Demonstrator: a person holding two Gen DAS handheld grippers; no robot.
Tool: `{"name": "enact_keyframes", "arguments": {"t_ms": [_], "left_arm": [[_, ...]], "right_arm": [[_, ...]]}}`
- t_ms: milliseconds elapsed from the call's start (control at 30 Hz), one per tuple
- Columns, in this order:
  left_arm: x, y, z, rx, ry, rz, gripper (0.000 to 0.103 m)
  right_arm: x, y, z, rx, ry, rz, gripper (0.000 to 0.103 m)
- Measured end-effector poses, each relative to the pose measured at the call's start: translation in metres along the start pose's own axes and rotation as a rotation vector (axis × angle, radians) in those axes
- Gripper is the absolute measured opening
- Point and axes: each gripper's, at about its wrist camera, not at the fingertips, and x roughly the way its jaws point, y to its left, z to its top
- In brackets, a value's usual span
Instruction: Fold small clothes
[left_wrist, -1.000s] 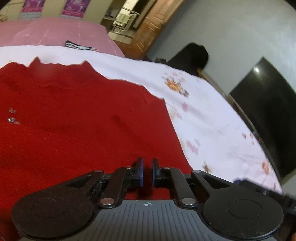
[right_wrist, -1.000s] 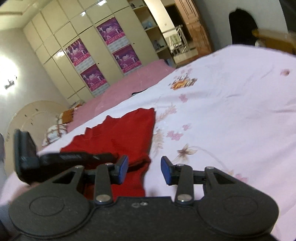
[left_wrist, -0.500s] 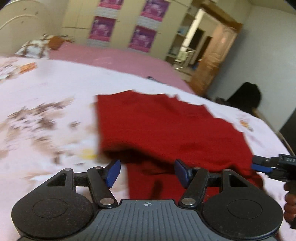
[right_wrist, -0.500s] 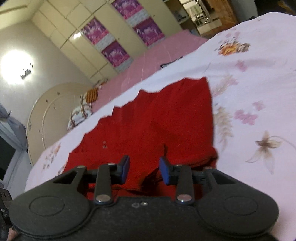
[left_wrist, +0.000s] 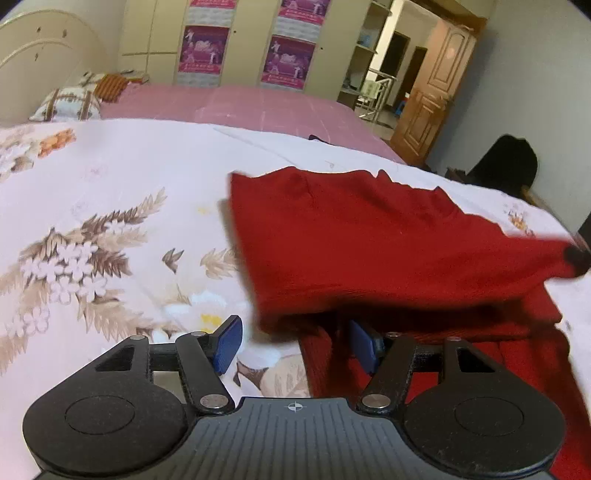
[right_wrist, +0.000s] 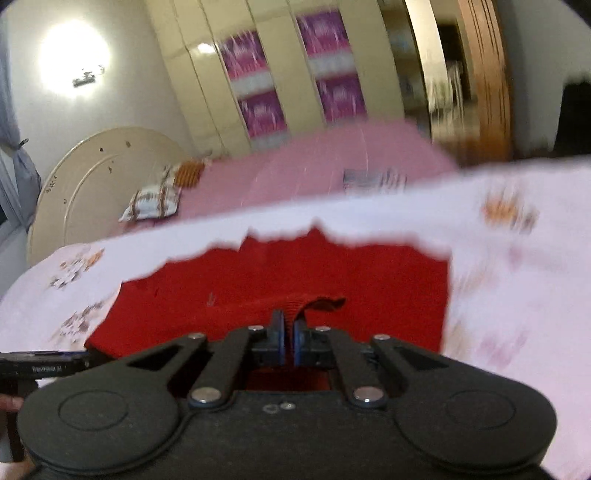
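- Since half a second ago, the fingers of the right gripper have been brought together on a ribbed fold of the red garment, where they were earlier spread over it.
- Over the same interval the left gripper has been kept wide apart, and more of the flowered bedspread is now seen in front of it.
- In the left wrist view, one blue finger pad is seen over the bedspread, and the other sits at the near edge of the garment; nothing is held between them.
- The garment is laid on the bedspread, and one corner is drawn out to the right, where it is raised off the layer beneath and a dark shadow is cast under it.
- In the right wrist view, the garment is spread directly ahead of the gripper, with a jagged far edge against the bedspread; this view is blurred.
- A pinched ridge of red fabric is seen rising just beyond the closed fingers.
- Behind the bedspread, a pink sheet and a patterned pillow are seen, with a wardrobe bearing purple posters against the wall.
- A wooden door is seen at the right of the room.
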Motion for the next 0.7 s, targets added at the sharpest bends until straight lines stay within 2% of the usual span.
{"name": "enact_keyframes", "arguments": {"t_ms": [67, 200, 433, 567, 600, 633, 700], "left_arm": [[0.003, 0.0, 0.001, 0.011, 0.012, 0.009, 0.063], [0.004, 0.002, 0.002, 0.015, 0.01, 0.003, 0.063], [0.003, 0.01, 0.002, 0.006, 0.011, 0.018, 0.063], [0.001, 0.009, 0.001, 0.045, 0.03, 0.017, 0.063], [-0.004, 0.011, 0.001, 0.064, 0.046, -0.005, 0.063], [-0.013, 0.014, 0.002, 0.069, 0.048, -0.019, 0.063], [-0.034, 0.019, 0.007, 0.069, 0.002, -0.052, 0.063]], "right_arm": [[-0.005, -0.013, 0.002, -0.002, -0.013, -0.025, 0.005], [0.014, -0.044, -0.019, 0.061, 0.092, -0.063, 0.005], [0.011, -0.051, -0.029, 0.093, 0.075, -0.095, 0.005], [0.032, -0.063, -0.042, 0.127, 0.152, -0.115, 0.006], [0.032, -0.063, -0.041, 0.116, 0.156, -0.109, 0.006], [0.028, -0.062, -0.039, 0.109, 0.151, -0.107, 0.01], [0.009, -0.057, -0.029, 0.08, 0.094, -0.118, 0.021]]}}
